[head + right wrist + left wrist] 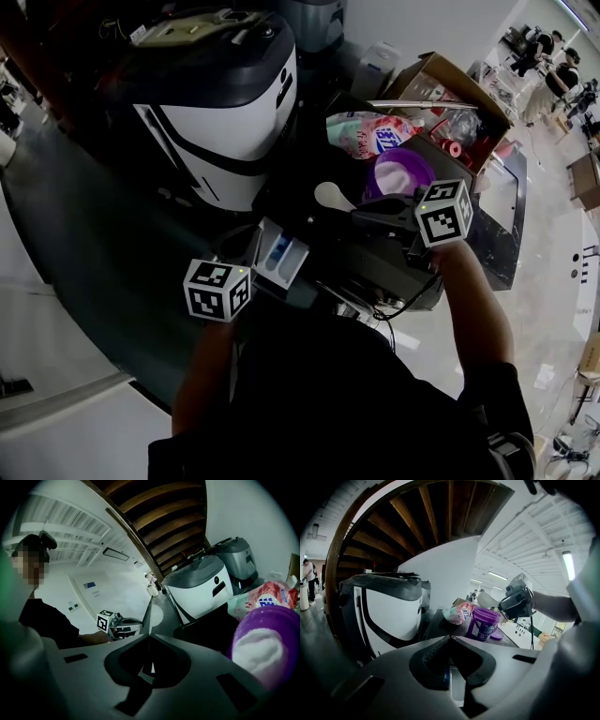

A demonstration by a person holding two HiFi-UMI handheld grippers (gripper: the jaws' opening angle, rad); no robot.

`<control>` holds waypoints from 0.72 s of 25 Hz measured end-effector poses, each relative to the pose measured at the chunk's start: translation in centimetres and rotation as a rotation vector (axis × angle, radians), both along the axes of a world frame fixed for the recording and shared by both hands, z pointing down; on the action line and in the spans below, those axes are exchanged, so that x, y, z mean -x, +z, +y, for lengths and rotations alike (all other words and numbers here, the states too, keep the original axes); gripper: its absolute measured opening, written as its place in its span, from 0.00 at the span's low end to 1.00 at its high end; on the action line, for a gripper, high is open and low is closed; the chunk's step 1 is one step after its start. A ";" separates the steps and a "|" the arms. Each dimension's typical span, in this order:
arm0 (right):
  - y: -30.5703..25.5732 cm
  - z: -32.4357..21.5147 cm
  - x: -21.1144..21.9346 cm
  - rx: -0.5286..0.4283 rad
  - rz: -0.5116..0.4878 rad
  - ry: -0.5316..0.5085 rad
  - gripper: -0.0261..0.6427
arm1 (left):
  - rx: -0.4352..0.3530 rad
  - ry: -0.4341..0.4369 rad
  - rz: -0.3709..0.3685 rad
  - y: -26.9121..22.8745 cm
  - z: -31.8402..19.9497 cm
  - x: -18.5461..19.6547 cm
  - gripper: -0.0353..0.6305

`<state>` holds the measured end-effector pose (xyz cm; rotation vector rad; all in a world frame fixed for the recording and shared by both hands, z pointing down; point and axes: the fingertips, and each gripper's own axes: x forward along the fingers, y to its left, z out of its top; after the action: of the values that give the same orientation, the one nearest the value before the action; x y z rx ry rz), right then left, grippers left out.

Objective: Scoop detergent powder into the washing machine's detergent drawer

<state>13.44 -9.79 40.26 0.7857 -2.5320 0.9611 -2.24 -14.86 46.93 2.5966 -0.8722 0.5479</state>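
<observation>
- White plastic scoop is clamped by its handle in your right tool; the jaws are closed on it, with only a sliver of handle showing between them; whether the bowl carries powder cannot be told from these views.
- The purple tub, open and showing white powder, stands just to the right of the scoop in the head view; the bowl reads as outside the tub's rim, on the side toward the white and grey washing machine.
- Your target, the detergent drawer, is pulled open below and to the left of the scoop in the head view, nearer your body; its white compartments with a blue insert face up; its long axis seems to run roughly toward you.
- Your left tool has its jaws together at the drawer's left side; the drawer shows directly beneath them; whether they pinch its edge is unclear.
- The scoop sits between tub and drawer, so the right hand is the one to travel; judge the path as down, left and toward yourself; keep the bowl level, then tip over a compartment, clear of the left tool crowding that side.
</observation>
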 end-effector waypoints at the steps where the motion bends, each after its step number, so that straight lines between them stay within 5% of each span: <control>1: 0.4 0.1 0.5 0.001 0.002 -0.005 0.07 | -0.003 -0.001 -0.004 0.0 -0.1 0.2 0.06; 18: 8.6 0.2 8.1 0.088 0.027 -0.091 0.07 | 0.027 -0.112 0.017 1.6 -1.7 3.7 0.06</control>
<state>5.36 -9.63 48.81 0.6480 -2.4606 1.0174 -5.92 -16.58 48.51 2.5063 -0.9910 0.5014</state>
